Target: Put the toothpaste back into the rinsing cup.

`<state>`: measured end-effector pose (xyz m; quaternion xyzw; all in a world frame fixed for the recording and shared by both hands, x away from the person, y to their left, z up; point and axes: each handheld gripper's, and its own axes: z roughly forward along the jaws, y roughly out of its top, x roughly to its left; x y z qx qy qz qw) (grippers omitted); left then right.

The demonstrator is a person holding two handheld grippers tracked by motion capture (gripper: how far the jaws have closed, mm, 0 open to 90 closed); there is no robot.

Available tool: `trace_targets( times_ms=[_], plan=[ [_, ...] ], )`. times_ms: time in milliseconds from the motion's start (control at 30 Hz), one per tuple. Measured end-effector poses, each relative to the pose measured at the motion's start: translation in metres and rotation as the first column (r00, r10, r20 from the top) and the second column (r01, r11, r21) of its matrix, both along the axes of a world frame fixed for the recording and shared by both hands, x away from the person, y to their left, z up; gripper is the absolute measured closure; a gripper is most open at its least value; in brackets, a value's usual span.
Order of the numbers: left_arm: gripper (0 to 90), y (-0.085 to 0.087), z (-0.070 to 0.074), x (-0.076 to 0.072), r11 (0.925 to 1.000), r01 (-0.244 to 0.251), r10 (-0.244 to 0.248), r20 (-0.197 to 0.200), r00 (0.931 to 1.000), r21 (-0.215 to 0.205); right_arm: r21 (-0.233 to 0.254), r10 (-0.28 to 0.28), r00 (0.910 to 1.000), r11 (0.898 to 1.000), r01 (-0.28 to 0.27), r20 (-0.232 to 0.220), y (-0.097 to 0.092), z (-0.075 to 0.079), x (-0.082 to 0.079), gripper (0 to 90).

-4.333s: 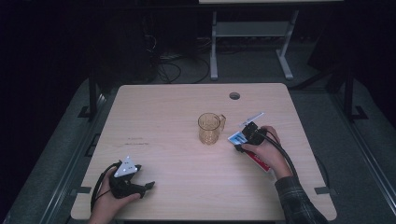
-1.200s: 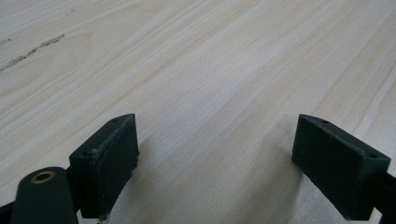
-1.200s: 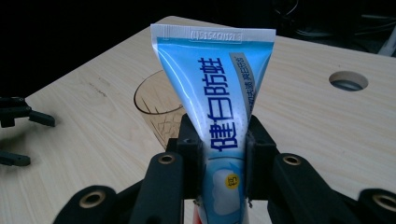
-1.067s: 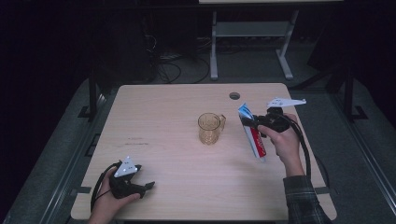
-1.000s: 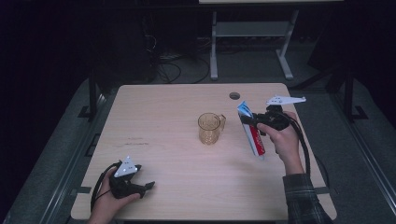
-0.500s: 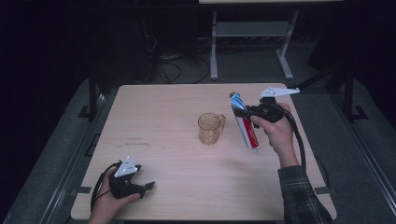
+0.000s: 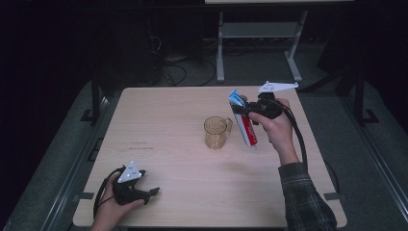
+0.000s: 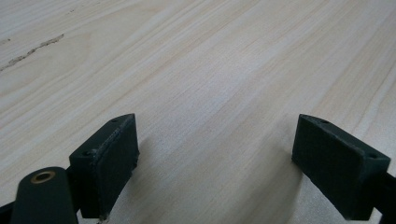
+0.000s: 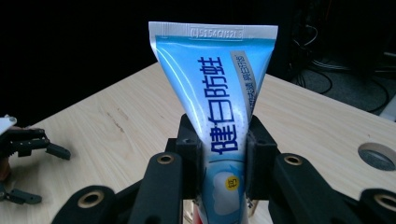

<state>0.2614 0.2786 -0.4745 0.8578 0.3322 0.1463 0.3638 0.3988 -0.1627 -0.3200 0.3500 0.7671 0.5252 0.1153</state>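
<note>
A blue, white and red toothpaste tube (image 7: 244,126) hangs in the air just right of an amber glass mug (image 7: 217,132), crimped end up and tilted left. My right gripper (image 7: 240,111) is shut on its middle. In the right gripper view the pads (image 9: 191,154) press both sides of the tube (image 9: 219,93), and its lower end is hidden behind the jaws. The mug stands upright mid-table. My left gripper (image 7: 150,192) rests on the table near the front left corner, open, with bare wood between its pads (image 8: 112,154).
The light wooden table (image 7: 168,120) has a round cable hole (image 9: 377,156) near its far right edge. Behind the table stand a white metal frame (image 7: 255,33) and cables on a dark floor. The left gripper (image 9: 32,144) appears far off in the right gripper view.
My right hand has lifted the tube and carried it left, closer to the mug, with the tube now more upright. The left hand has stayed put.
</note>
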Motion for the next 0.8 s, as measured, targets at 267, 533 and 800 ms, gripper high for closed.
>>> trace_targets(
  times_ms=[267, 533, 800],
  plan=[
    [13.6, 0.000, 0.000, 0.000, 1.0000, 0.001, -0.001, 0.000, 1.0000, 0.000, 0.003, 0.009, 0.9998, 1.000, -0.009, 0.018, 0.011, 0.010, 0.009, 71.9],
    [13.6, 0.000, 0.000, 0.000, 1.0000, -0.001, 0.001, 0.000, 1.0000, -0.002, 0.001, 0.022, 0.9993, 1.000, -0.022, 0.030, 0.025, 0.019, 0.018, 71.7],
    [13.6, 0.000, 0.000, 0.000, 1.0000, -0.001, 0.001, 0.001, 1.0000, -0.003, -0.007, 0.034, 0.9985, 0.999, -0.034, 0.043, 0.045, 0.030, 0.028, 71.6]
  ],
)
